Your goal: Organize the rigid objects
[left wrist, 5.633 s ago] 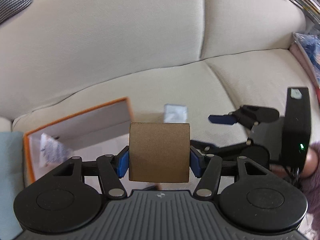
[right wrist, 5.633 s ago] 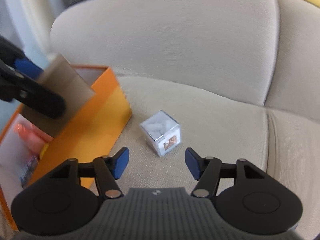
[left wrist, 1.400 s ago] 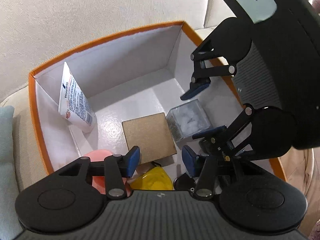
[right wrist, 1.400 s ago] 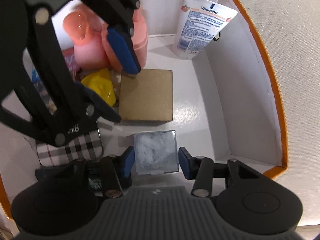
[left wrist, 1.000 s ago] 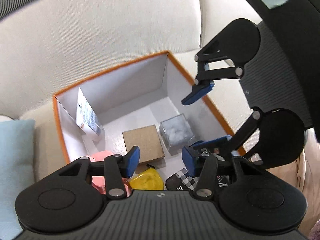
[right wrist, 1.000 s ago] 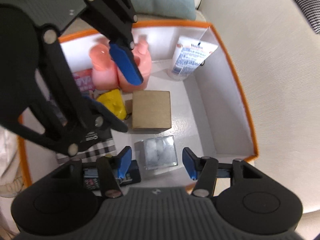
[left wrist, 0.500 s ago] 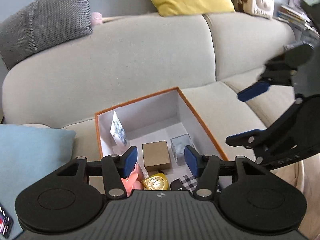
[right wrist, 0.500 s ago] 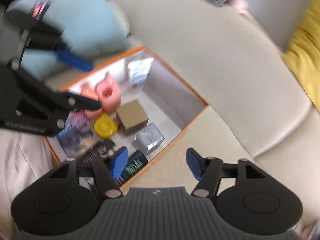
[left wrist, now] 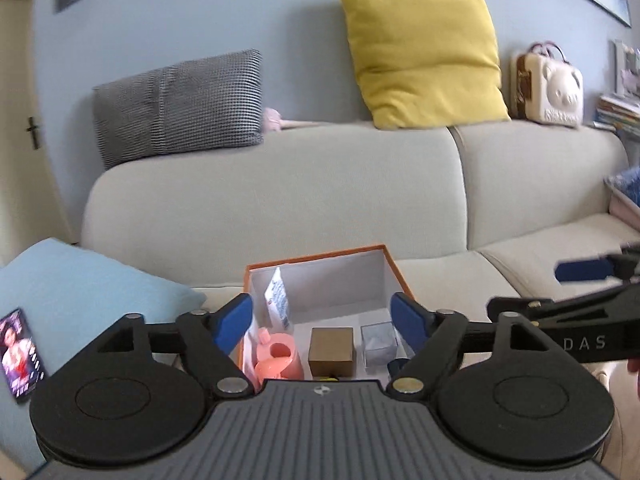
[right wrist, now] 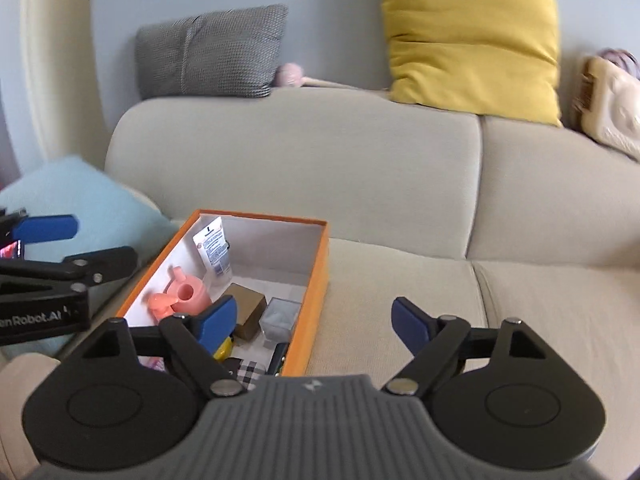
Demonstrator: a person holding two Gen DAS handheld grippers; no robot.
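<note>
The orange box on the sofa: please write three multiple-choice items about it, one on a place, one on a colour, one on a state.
1. Where is the clear cube?
A. on the sofa seat
B. inside the orange box, beside the brown cube
C. in the right tool

2. What colour is the watering can?
A. pink
B. green
C. black

3. How are both tools?
A. holding cubes
B. open and empty
C. shut

Answers: 1 B, it sits beside the brown cube; 2 A, it is plainly pink; 3 B, left tool and right tool hold nothing.

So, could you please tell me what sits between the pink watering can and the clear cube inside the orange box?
The brown cardboard cube sits between the pink watering can and the clear cube, seen in the left wrist view.
</note>
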